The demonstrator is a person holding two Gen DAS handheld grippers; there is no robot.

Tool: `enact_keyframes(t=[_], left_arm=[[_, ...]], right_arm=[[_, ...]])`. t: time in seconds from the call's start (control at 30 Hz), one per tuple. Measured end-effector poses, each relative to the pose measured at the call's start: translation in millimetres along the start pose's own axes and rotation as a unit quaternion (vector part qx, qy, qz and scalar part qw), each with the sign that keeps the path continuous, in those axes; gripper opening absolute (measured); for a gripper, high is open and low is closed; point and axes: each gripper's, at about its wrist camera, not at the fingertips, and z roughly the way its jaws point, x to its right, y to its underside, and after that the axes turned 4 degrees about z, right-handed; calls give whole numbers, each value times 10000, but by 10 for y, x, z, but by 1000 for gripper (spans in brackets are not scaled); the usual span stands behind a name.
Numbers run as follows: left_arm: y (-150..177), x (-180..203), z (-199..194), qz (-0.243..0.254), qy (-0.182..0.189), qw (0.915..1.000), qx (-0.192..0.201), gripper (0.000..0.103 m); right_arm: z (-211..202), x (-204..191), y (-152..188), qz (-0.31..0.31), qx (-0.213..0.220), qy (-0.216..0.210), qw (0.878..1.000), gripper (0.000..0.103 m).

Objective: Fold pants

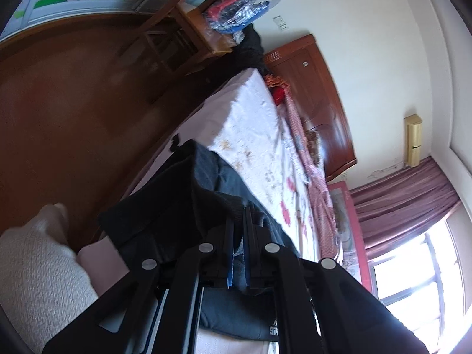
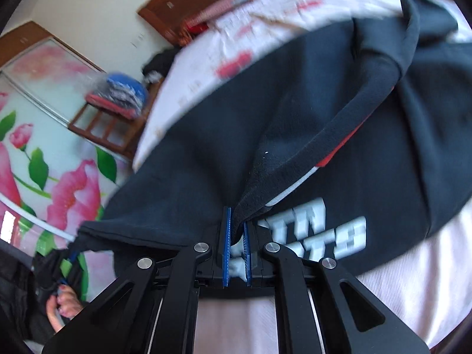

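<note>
Both grippers were clamped on the dark pants (image 2: pixel 295 118): the left gripper (image 1: pixel 239 236) pinched one edge, the right gripper (image 2: pixel 237 230) a thick hem, probably to carry a fold across. The pants lay partly raised at the bed's (image 1: pixel 250 124) near edge, over the floral sheet. A white pillow (image 1: pixel 35 265) sat beside them; nothing blocked the fold.

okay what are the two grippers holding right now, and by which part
Both are shut on the dark pants. The right gripper pinches a folded fabric edge beside the white lettering; the left gripper grips another bunched edge, which part unclear.
</note>
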Motion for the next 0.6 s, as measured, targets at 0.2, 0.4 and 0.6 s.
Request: enact_keyframes(t=[0.2,0.4,0.6], left_arm=[[49,-151,-13,-578,-279,9977,-228,59],[102,-192,36,-691,-338,9958,-496,71],[11,-18,230,-136,-1212,9885,-898,38]], right_arm=[[40,162,46,216,-97,-84,9997,7],[46,237,73,367,-131,-223,9990,7],[25,259,49,334,-162,-222,9991,7]])
